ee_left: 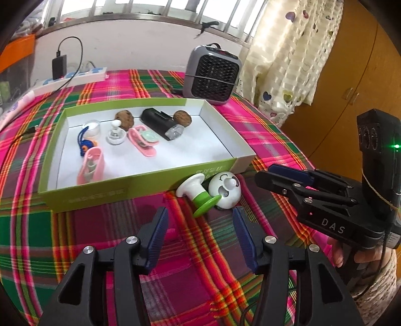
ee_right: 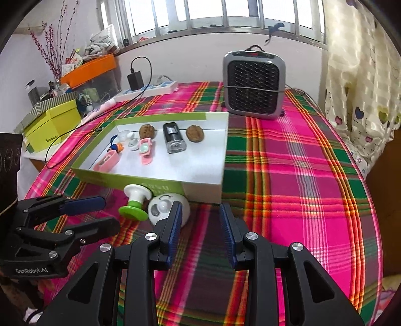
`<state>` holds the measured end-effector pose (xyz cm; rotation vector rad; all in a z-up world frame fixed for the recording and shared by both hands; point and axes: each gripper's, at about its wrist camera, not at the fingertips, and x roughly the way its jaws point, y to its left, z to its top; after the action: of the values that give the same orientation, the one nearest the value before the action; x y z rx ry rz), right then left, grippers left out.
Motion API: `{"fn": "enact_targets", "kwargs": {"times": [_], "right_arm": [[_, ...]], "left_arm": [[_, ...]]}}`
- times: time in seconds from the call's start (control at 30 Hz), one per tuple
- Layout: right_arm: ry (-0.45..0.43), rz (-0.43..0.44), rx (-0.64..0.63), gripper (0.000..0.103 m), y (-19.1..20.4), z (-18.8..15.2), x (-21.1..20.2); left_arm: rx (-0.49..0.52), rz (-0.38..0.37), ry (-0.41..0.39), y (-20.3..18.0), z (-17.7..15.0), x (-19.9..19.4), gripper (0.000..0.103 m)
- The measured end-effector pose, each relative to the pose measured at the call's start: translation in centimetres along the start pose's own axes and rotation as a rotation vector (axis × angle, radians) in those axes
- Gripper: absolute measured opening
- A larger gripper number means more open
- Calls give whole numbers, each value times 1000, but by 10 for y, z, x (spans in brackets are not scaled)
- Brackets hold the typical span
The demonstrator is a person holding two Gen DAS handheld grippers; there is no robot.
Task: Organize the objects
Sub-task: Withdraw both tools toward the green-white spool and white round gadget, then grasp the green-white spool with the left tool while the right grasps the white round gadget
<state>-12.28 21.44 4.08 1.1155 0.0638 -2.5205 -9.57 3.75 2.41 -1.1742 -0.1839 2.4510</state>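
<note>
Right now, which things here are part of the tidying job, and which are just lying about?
Part of the job:
- green box holding small items
- white and green spool, outside the box
- white round gadget, beside the spool
- left tongs and right tongs, both open and empty

Just lying about:
- grey heater
- power strip with charger
- curtain

Bright daylight from the window (ee_right: 225, 15) (edges bend, corners black).

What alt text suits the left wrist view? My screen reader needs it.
Open left gripper hovers over plaid cloth facing a green-white spool and white ball lying outside a green box of trinkets; the right gripper is alongside.
</note>
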Motion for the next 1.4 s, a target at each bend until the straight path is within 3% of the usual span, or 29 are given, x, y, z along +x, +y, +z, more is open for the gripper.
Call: {"fn": "enact_targets", "kwargs": {"times": [0.8, 0.97, 1.07, 1.4], "right_arm": [[26, 12, 12, 32, -11, -4, 9], [29, 17, 8, 32, -10, -4, 10], [31, 21, 0, 32, -6, -4, 11], [36, 35, -15, 32, 5, -3, 11]], "left_arm": [[-84, 55, 18, 3, 9, 23, 52], [-95, 60, 19, 7, 7, 21, 34], [-94, 60, 21, 8, 6, 21, 29], [-101, 70, 15, 16, 0, 11, 28]]}}
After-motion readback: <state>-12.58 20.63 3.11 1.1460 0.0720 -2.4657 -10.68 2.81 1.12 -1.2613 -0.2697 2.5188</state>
